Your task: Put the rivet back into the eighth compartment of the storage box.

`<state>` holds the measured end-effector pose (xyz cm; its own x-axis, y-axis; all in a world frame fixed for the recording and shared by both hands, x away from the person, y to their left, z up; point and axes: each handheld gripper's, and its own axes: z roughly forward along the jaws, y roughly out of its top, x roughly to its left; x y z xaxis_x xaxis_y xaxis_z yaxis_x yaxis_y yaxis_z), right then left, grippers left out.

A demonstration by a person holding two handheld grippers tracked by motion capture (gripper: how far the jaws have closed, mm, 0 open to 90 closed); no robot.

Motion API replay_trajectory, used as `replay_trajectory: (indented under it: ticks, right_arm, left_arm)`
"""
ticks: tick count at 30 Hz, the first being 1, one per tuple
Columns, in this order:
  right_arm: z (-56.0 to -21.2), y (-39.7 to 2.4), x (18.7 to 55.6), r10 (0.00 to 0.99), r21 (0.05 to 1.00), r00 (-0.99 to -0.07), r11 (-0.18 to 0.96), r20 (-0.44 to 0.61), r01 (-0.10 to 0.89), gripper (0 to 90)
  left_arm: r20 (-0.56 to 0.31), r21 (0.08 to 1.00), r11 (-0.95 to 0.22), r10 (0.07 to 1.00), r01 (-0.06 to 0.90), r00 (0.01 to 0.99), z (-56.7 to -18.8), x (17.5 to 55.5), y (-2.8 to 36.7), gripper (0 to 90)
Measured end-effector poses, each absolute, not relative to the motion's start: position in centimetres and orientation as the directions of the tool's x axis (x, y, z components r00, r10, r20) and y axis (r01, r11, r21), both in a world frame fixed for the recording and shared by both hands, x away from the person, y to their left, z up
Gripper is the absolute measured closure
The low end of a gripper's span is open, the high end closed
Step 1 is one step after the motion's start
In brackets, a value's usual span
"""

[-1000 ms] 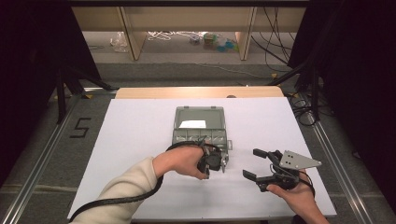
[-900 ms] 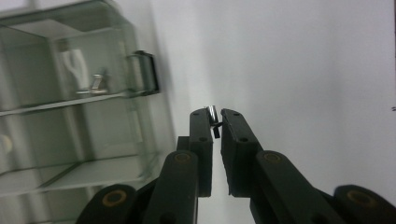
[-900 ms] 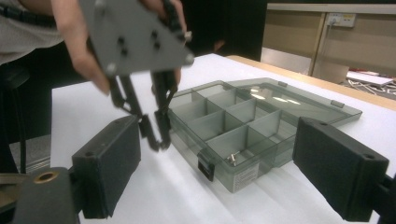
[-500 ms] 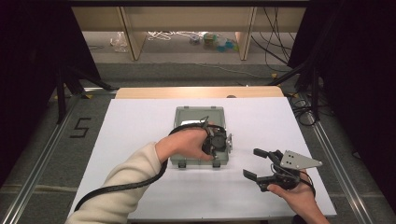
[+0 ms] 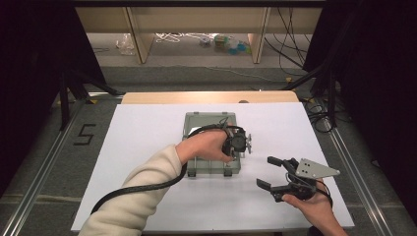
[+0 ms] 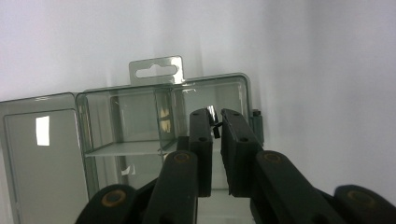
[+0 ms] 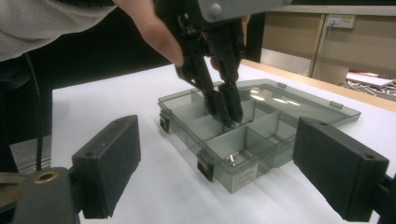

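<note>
A clear grey compartment box point(image 5: 210, 168) lies open on the white table, its lid point(image 5: 209, 119) folded back flat. My left gripper point(image 5: 236, 151) points down into the box's right side, held by a hand in a cream sleeve. In the left gripper view its jaws point(image 6: 215, 122) are shut, with a small dark, shiny part pinched between the tips above a compartment point(image 6: 140, 121). The right gripper view shows those tips point(image 7: 226, 115) low inside a middle compartment of the box point(image 7: 243, 177). My right gripper point(image 5: 265, 172) rests open to the right of the box, nothing between its pads point(image 7: 109, 163).
A small metal piece point(image 7: 232, 159) lies in the box's near corner compartment. The white table sheet point(image 5: 147, 132) stretches left of the box. A black cable point(image 5: 142, 187) trails from the left gripper along the sleeve. Beyond the table, shelving and cables stand at the back.
The left hand has moved from the table in front of the box up and away over the box's right side. The right gripper has stayed put.
</note>
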<state>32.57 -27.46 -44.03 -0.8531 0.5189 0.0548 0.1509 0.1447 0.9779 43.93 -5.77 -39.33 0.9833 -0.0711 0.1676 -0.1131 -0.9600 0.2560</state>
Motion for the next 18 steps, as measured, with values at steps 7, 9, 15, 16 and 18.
replay_trajectory:
  ticks: [7, 9, 15, 16, 18]
  right_arm:
    - [-44.0, -27.5, 32.6, 0.519, 0.978, -0.853, 0.145, 0.053, 0.149, 16.2]
    - [-44.0, -27.5, 32.6, 0.519, 0.978, -0.853, 0.144, 0.053, 0.149, 16.2]
    - [-44.0, -27.5, 32.6, 0.519, 0.978, -0.853, 0.145, 0.053, 0.149, 16.1]
    - [-44.0, -27.5, 32.5, 0.520, 0.978, -0.853, 0.145, 0.053, 0.149, 16.1]
    - [-44.0, -27.5, 32.6, 0.522, 0.979, -0.851, 0.144, 0.051, 0.147, 16.0]
  left_arm:
    - [0.189, 0.309, -0.947, -0.027, -0.086, 0.982, -40.0, 44.5, -5.8, 74.6]
    - [0.192, 0.323, -0.942, -0.029, -0.091, 0.981, -39.7, 44.5, -5.5, 68.9]
    - [0.223, 0.397, -0.914, 0.008, -0.083, 0.975, -38.7, 43.7, -3.5, 55.3]
    - [0.225, 0.408, -0.909, 0.016, -0.079, 0.974, -38.5, 43.5, -3.0, 53.6]
    - [0.233, 0.436, -0.897, 0.041, -0.066, 0.972, -38.2, 43.1, -2.0, 48.6]
